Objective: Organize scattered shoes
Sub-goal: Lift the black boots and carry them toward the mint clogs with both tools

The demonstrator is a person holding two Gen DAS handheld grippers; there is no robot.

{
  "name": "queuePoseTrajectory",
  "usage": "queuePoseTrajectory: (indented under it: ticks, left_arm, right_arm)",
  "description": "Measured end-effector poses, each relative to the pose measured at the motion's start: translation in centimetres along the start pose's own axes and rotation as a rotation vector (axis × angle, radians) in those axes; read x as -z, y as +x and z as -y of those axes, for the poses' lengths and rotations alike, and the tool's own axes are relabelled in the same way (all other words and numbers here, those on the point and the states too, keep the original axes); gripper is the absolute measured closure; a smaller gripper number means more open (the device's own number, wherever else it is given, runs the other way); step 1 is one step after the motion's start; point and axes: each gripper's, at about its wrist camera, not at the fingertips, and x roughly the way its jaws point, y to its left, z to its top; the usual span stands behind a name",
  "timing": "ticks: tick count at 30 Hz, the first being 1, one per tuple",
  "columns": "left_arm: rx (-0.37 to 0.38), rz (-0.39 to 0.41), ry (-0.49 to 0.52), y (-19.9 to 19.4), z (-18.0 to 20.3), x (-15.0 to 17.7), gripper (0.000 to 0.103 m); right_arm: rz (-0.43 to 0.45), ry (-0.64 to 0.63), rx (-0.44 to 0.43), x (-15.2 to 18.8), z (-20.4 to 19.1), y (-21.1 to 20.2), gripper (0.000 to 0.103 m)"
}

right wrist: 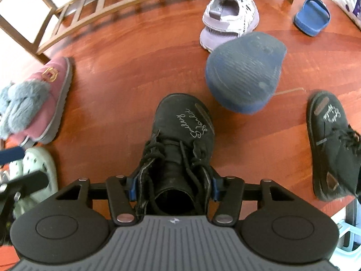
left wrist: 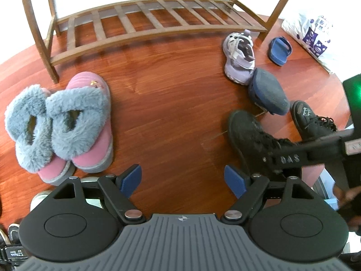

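My right gripper (right wrist: pixel 173 188) is shut on the ankle collar of a black lace-up boot (right wrist: pixel 180 140), toe pointing away; the same boot shows in the left wrist view (left wrist: pixel 252 140) with the right gripper (left wrist: pixel 291 158) on it. Its twin boot (right wrist: pixel 334 144) lies to the right on the floor. My left gripper (left wrist: pixel 183 181) is open and empty above bare floor. Two pink slippers with grey fur (left wrist: pixel 74 122) sit at the left. A lilac sneaker (left wrist: pixel 239 56), an overturned blue slipper (left wrist: pixel 268 92) and an upright blue slipper (left wrist: pixel 279 49) lie at the right.
A wooden slatted shoe rack (left wrist: pixel 144 22) stands at the back on the red-brown wood floor (left wrist: pixel 167 103). A white plastic bag (left wrist: pixel 313 36) lies at the far right. A pale green clog (right wrist: pixel 36 169) lies at the left near my left gripper.
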Motion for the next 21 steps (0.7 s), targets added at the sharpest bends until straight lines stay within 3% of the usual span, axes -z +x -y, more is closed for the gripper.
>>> queuePoseTrajectory:
  ticks: [12,21]
  left_arm:
    - [0.023,0.003,0.039,1.3,5.2,-0.9,0.021]
    - [0.055,0.001,0.025,3.3,11.3,-1.7,0.021]
  right_arm:
    - [0.05,0.019,-0.053,1.9,5.1,-6.2,0.045]
    - [0.076,0.008,-0.068,1.8,11.6,-11.2,0.046]
